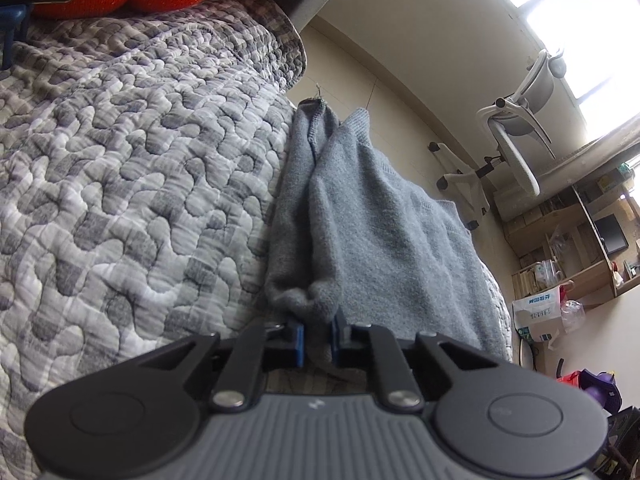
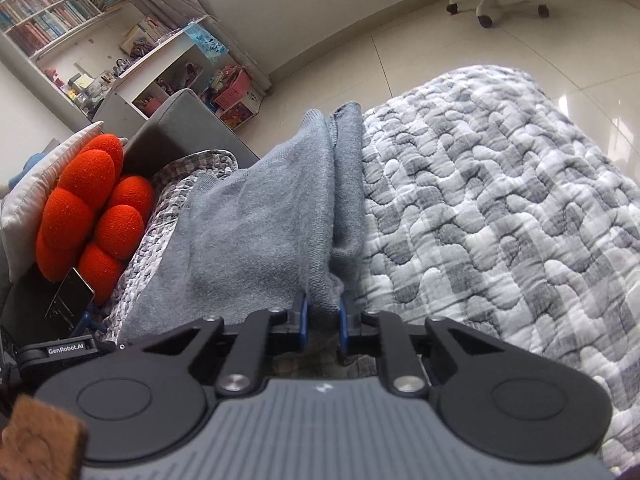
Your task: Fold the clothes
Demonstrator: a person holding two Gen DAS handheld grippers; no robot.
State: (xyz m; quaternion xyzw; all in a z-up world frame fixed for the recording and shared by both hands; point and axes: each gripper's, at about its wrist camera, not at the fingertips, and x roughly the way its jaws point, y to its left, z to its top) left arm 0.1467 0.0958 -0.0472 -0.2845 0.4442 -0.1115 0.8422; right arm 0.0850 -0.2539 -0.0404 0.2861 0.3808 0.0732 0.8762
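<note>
With my left gripper (image 1: 317,336) and right gripper (image 2: 323,322) each clamped on a bunched edge of the grey sweater (image 1: 384,216) lying over the quilted bedspread (image 1: 120,152), I judge the thick knit could slip loose if I pull unevenly

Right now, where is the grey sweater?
The grey sweater lies on the quilted cover, stretched between both grippers; each one's blue fingers pinch an end, with the orange cushion nearby.
</note>
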